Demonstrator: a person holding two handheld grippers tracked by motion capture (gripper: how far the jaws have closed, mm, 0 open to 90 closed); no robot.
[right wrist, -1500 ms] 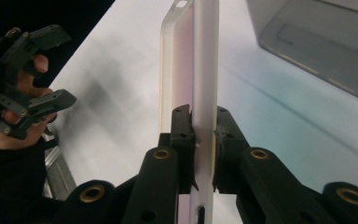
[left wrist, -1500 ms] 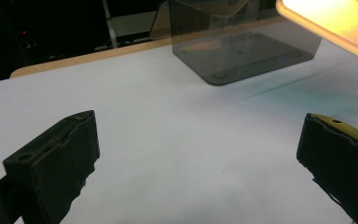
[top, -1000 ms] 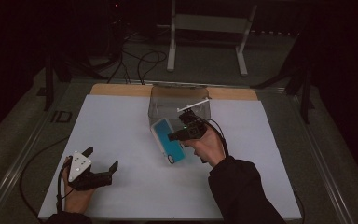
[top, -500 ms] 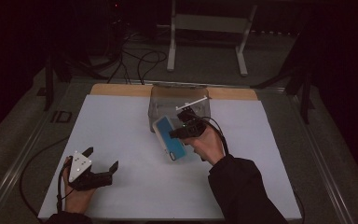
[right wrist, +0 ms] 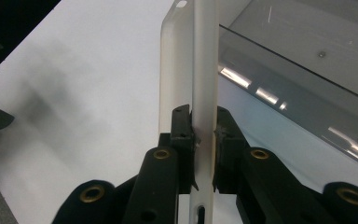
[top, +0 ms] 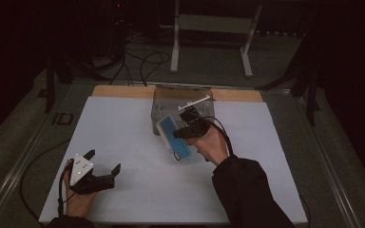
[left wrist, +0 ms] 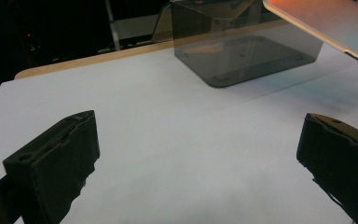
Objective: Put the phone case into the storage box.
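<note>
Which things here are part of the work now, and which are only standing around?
Part of the work:
- right gripper, shut on the blue phone case
- clear plastic box beside it, probably

Standing around:
- left gripper, open, holding nothing
- metal stand on the floor
- cables behind the table

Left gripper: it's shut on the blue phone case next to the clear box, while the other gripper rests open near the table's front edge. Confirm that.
Wrong gripper. The right gripper is shut on the blue phone case beside the clear box, as the right gripper view shows. The left gripper rests open near the front edge.
</note>
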